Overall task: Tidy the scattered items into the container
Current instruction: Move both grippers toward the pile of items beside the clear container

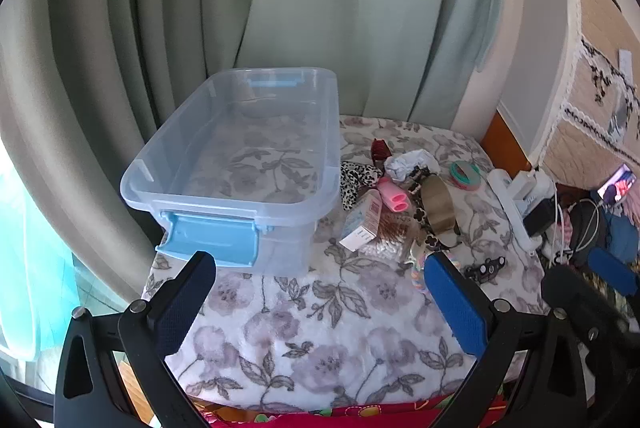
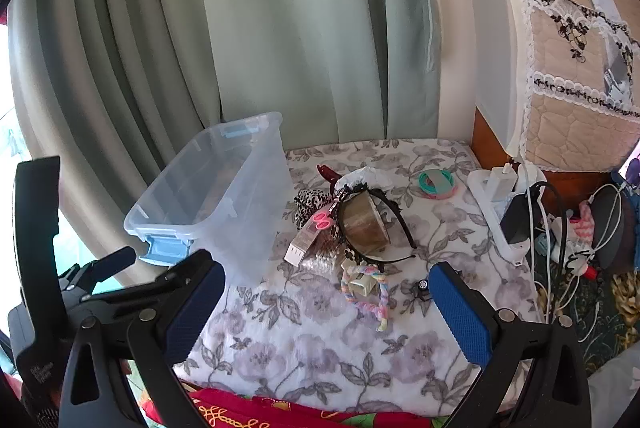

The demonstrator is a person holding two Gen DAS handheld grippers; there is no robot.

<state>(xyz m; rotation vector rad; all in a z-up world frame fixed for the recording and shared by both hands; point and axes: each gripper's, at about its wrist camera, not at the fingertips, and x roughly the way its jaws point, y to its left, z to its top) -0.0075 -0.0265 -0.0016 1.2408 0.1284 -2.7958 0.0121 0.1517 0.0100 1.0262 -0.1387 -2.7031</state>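
A clear plastic container [image 1: 240,164] with blue latches stands empty on the floral cloth, at the left; it also shows in the right wrist view [image 2: 208,200]. To its right lies a heap of items: a tape roll [image 2: 366,224], a black headband [image 2: 396,212], a small box [image 1: 362,224], a pink piece [image 1: 394,196], a leopard-print cloth [image 1: 354,180], crumpled paper [image 1: 408,164], a pastel braided cord [image 2: 374,292], a teal and pink ring [image 2: 436,184]. My left gripper [image 1: 320,280] is open and empty in front of the container. My right gripper [image 2: 324,288] is open and empty in front of the heap.
A white power strip [image 2: 496,212] with chargers and cables lies at the cloth's right edge. Green curtains [image 1: 280,8] hang behind. A red patterned cloth [image 2: 280,412] lies at the near edge. The left gripper shows in the right wrist view [image 2: 100,268].
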